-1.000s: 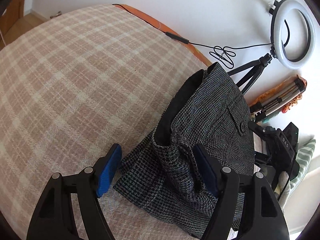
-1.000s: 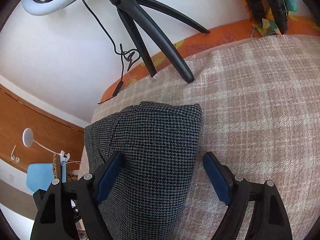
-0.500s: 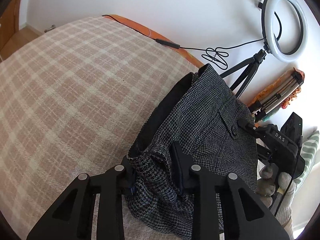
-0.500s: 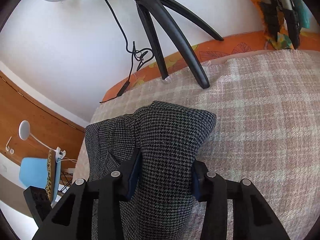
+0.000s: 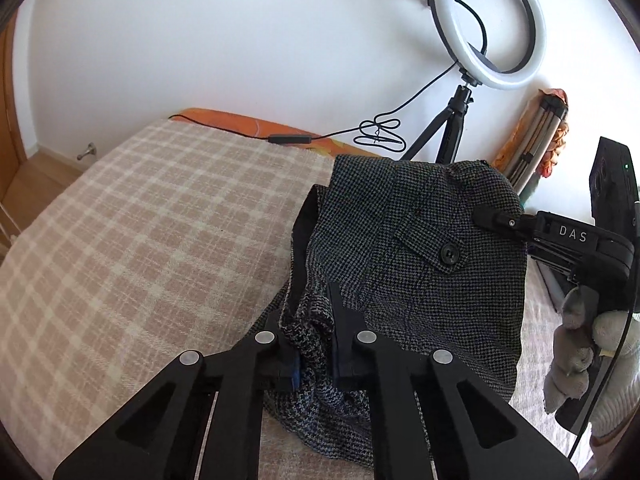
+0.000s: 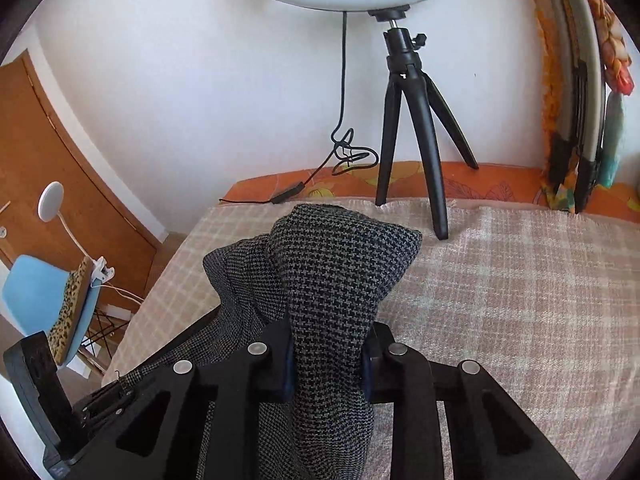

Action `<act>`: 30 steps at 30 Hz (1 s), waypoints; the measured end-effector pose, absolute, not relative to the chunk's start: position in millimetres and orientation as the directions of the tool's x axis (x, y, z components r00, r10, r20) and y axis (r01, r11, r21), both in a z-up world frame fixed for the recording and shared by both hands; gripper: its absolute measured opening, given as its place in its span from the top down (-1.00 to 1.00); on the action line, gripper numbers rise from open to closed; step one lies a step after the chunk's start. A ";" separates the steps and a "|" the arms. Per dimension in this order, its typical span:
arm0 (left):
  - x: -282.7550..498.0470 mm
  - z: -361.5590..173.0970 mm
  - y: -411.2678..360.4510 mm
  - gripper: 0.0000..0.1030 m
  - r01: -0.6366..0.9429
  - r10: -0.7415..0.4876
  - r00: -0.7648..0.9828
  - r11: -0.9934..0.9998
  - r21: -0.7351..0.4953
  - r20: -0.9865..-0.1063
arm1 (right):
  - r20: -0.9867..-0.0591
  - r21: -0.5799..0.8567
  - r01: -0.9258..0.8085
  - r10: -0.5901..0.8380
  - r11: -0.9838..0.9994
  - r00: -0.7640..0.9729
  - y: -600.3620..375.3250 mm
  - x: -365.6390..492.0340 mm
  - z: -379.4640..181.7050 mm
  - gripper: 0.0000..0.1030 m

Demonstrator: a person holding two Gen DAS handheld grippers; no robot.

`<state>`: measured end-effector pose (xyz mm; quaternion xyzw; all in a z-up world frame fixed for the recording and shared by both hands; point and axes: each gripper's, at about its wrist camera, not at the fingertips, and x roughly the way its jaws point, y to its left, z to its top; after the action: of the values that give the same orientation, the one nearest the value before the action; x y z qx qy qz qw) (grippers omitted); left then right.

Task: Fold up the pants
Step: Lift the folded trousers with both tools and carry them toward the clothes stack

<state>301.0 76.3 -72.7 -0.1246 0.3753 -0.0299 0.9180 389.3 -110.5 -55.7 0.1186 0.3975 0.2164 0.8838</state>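
Note:
The grey houndstooth pants are bunched and lifted off the plaid bed cover. A buttoned back pocket flap faces the left wrist view. My left gripper is shut on a fold of the pants near their lower edge. My right gripper is shut on another fold of the pants, which rises in a hump in front of it. In the left wrist view the right gripper pinches the pants' upper right corner, held by a gloved hand.
A ring light on a black tripod stands at the bed's far edge by the white wall, its cable trailing across an orange sheet edge. Folded stands lean at right. A blue chair and wooden door are left.
Both grippers went from open around the pants to shut on folds of it. Both have since risen, lifting the pants off the bed cover.

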 end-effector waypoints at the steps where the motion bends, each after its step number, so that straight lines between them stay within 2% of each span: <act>1: 300.6 -72.1 75.2 0.84 -0.036 -0.142 0.717 0.970 -0.240 -0.682 | -0.653 0.365 -0.296 0.469 0.883 0.595 -107.1 387.0 -52.0 0.55; 5: 311.6 -94.1 97.7 0.83 -0.090 -0.208 0.661 0.932 -0.352 -0.721 | -0.681 0.328 -0.284 0.433 0.901 0.591 -102.1 388.7 -56.9 0.55; 6: 312.2 -100.5 104.9 0.77 -0.116 -0.212 0.646 0.922 -0.369 -0.733 | -0.685 0.337 -0.272 0.433 0.901 0.586 -103.9 390.0 -60.9 0.55; 11: 305.7 -115.4 124.6 0.23 -0.176 -0.214 0.614 0.901 -0.396 -0.760 | -0.697 0.362 -0.250 0.438 0.898 0.567 -114.0 395.4 -72.7 0.54; 12: 306.0 -117.4 126.6 -0.13 -0.184 -0.217 0.597 0.900 -0.395 -0.772 | -0.698 0.360 -0.249 0.437 0.899 0.567 -114.4 395.9 -73.3 0.54; 13: 307.0 -120.3 128.5 -0.31 -0.202 -0.216 0.578 0.896 -0.394 -0.787 | -0.700 0.355 -0.249 0.433 0.901 0.568 -114.0 396.1 -73.9 0.54; 14: 307.3 -123.8 131.1 -0.41 -0.223 -0.218 0.566 0.888 -0.402 -0.795 | -0.702 0.350 -0.250 0.429 0.903 0.568 -113.2 396.4 -74.5 0.54; 17: 306.7 -133.5 135.2 -0.41 -0.249 -0.263 0.561 0.851 -0.463 -0.785 | -0.702 0.346 -0.253 0.428 0.903 0.568 -111.2 397.5 -77.0 0.53; 23: 313.7 -136.2 122.4 -0.41 -0.204 -0.299 0.591 0.843 -0.498 -0.749 | -0.702 0.390 -0.237 0.454 0.890 0.550 -117.7 404.6 -89.4 0.52; 24: 316.1 -135.7 117.5 -0.35 -0.190 -0.299 0.595 0.849 -0.492 -0.746 | -0.701 0.400 -0.231 0.459 0.887 0.546 -119.7 405.8 -93.1 0.52; 25: 318.9 -136.3 110.6 -0.19 -0.162 -0.312 0.591 0.858 -0.488 -0.744 | -0.701 0.410 -0.224 0.463 0.884 0.542 -121.4 406.8 -96.7 0.52; 26: 322.1 -137.8 103.7 0.14 -0.140 -0.317 0.578 0.869 -0.474 -0.752 | -0.701 0.421 -0.218 0.468 0.880 0.538 -122.9 408.3 -100.8 0.51; 27: 323.8 -137.0 100.1 0.30 -0.133 -0.302 0.583 0.880 -0.455 -0.754 | -0.701 0.433 -0.211 0.474 0.876 0.533 -124.4 409.5 -104.4 0.51; 30: 326.3 -132.2 102.8 0.57 -0.124 -0.329 0.582 0.869 -0.480 -0.744 | -0.706 0.433 -0.199 0.468 0.879 0.532 -126.4 410.0 -107.8 0.52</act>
<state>326.3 102.8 -132.2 -0.2493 0.4535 -0.0600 0.8536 410.0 -126.4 -107.8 0.1517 0.4434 0.1936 0.8619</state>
